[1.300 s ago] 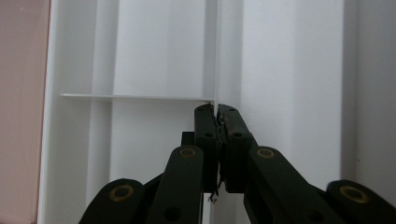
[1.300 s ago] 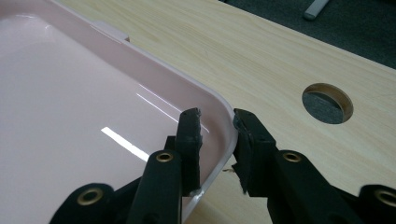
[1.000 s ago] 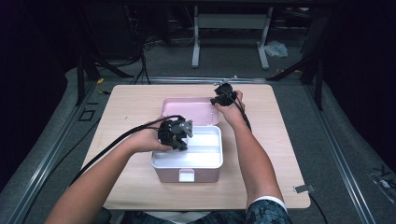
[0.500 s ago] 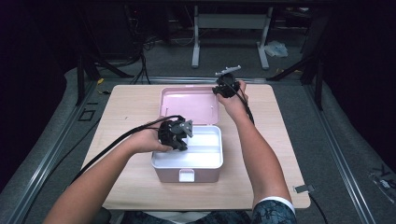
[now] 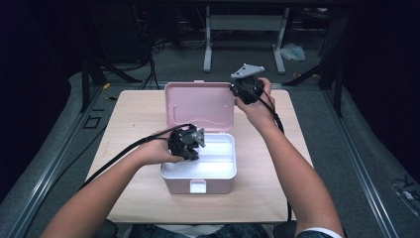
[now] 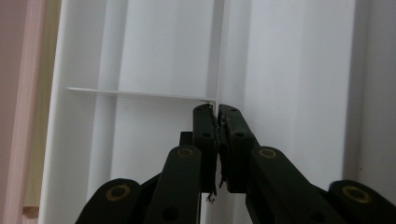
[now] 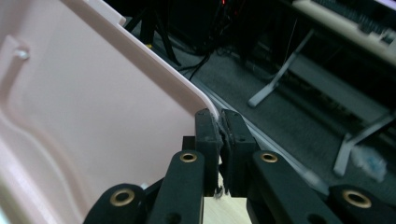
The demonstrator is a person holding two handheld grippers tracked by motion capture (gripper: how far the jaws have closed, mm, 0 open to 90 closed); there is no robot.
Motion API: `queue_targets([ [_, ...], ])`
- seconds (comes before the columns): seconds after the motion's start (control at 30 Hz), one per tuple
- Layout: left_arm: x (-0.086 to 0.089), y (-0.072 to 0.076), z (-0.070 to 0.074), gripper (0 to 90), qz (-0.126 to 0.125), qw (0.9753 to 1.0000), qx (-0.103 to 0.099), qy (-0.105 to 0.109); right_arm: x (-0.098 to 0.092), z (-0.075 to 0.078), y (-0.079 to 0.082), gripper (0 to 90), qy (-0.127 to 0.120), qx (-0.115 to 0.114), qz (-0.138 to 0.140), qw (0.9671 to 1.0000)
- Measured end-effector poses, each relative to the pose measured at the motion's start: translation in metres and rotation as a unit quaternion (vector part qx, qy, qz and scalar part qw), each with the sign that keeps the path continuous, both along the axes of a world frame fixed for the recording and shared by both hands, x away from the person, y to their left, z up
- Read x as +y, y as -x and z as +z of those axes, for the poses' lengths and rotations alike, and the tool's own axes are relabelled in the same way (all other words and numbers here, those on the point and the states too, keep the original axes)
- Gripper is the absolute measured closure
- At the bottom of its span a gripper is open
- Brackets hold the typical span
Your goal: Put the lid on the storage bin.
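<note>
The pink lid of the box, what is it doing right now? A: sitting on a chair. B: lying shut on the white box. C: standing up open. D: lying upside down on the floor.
C: in the high view the pink lid stands raised behind the white box, with the right gripper at its top corner.

A pale wooden table stands on grey carpet. Beyond it, white metal stand legs rise, with a crumpled light bag and black cables nearby.
</note>
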State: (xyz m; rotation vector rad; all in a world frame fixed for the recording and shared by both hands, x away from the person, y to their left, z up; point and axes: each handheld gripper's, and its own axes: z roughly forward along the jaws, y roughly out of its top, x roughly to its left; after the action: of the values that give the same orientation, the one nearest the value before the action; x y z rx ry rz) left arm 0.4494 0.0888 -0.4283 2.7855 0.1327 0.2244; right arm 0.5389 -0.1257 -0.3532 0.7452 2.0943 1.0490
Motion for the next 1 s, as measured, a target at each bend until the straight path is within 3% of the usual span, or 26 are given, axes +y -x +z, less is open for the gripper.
queue_targets([
  [0.07,0.001,0.001,0.001,82.4,0.008,1.0000,-0.003,-0.004,-0.002,0.006,0.015,86.0,0.005,-0.015,0.009,0.9998],
  [0.1,0.003,0.001,0.003,77.9,0.008,0.9999,0.007,-0.002,-0.002,0.008,0.021,85.9,0.010,-0.022,0.012,0.9996],
  [0.2,0.014,0.001,0.021,73.6,0.022,0.9992,0.009,0.031,-0.002,0.012,0.036,85.8,0.027,-0.039,0.020,0.9987],
  [0.27,0.026,0.000,0.037,72.7,0.038,0.9968,0.013,0.068,-0.002,0.014,0.043,85.7,0.032,-0.047,0.023,0.9981],
  [0.3,0.031,-0.001,0.044,72.4,0.045,0.9962,0.011,0.074,-0.002,0.014,0.047,85.7,0.035,-0.051,0.025,0.9978],
  [0.47,0.059,-0.007,0.097,68.5,0.088,0.9908,-0.041,0.094,-0.002,0.016,0.058,85.6,0.045,-0.061,0.028,0.9968],
  [0.6,0.074,-0.020,0.139,71.2,0.125,0.9823,-0.075,0.118,-0.002,0.017,0.062,85.5,0.047,-0.063,0.030,0.9965],
  [0.7,0.079,-0.038,0.163,76.3,0.164,0.9738,-0.096,0.125,-0.002,0.017,0.066,85.5,0.049,-0.066,0.030,0.9962],
  [0.83,0.076,-0.064,0.177,82.7,0.211,0.9632,-0.113,0.123,-0.003,0.017,0.074,85.3,0.052,-0.071,0.034,0.9955],
  [0.87,0.075,-0.069,0.176,83.4,0.219,0.9622,-0.110,0.119,-0.004,0.017,0.076,85.3,0.055,-0.073,0.036,0.9952],
  [0.9,0.073,-0.074,0.173,83.5,0.220,0.9631,-0.101,0.117,-0.004,0.017,0.079,85.3,0.055,-0.076,0.037,0.9949],
  [0.97,0.068,-0.079,0.164,84.0,0.214,0.9685,-0.082,0.098,-0.005,0.016,0.084,85.2,0.057,-0.079,0.041,0.9944],
  [1.0,0.067,-0.080,0.160,84.6,0.211,0.9698,-0.075,0.096,-0.006,0.016,0.088,85.1,0.057,-0.078,0.043,0.9944],
])
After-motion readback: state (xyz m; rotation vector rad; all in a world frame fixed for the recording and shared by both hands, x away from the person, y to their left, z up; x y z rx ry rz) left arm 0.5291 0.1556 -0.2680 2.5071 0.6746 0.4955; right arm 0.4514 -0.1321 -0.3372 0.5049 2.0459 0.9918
